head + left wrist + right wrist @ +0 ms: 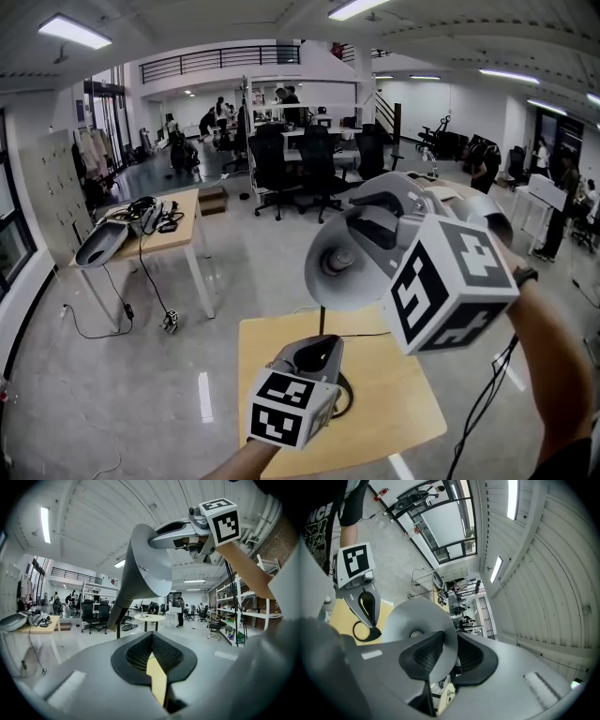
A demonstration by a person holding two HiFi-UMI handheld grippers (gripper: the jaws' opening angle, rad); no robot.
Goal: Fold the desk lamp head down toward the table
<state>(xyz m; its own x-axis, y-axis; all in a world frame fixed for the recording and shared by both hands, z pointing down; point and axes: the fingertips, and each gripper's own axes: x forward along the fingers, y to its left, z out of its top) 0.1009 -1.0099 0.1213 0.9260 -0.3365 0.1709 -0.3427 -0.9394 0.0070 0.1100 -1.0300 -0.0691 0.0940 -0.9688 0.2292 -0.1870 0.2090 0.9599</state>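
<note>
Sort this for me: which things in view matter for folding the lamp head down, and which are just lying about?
Job: lamp shade, gripped by the right gripper; lamp stem; lamp base; left gripper, shut and empty; small table under the lamp.
Lying about: side table with cables; office chairs; shelving.

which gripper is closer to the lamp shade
Right. The right gripper grips the lamp shade by its rim; the left gripper sits lower, near the lamp base on the table, clear of the shade.
</note>
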